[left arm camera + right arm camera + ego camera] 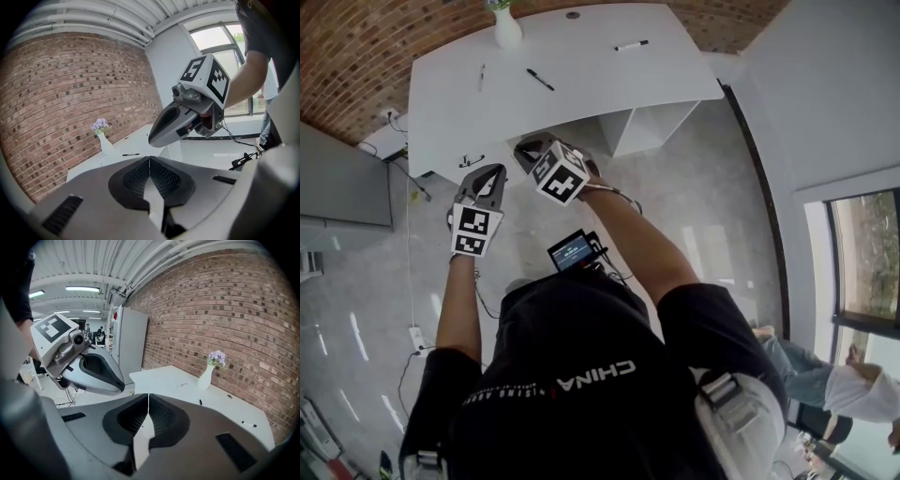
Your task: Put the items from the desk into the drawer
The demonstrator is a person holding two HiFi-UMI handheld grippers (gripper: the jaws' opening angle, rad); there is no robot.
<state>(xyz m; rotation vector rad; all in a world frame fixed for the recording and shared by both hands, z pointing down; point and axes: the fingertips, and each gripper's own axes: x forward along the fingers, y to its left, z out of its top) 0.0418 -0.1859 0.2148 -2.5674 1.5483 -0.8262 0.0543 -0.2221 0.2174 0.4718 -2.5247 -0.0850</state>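
Head view: the left gripper (pixel 487 174) and the right gripper (pixel 528 148) hang side by side before the white desk (pixel 581 89). The drawer handle (pixel 471 161) is just ahead of the left one. Farther ahead on the desktop lie a black pen (pixel 539 80), a marker (pixel 631 45) and a vase (pixel 506 26).

Left gripper view: its jaws are pressed together, holding nothing. The right gripper (pixel 154 138) hovers ahead and to the right.

Right gripper view: its jaws are clenched and empty. The left gripper (pixel 120 387) is close on its left, and the vase (pixel 206 377) stands ahead to its right.

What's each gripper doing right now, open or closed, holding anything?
Left gripper: closed, holding nothing.
Right gripper: closed, holding nothing.
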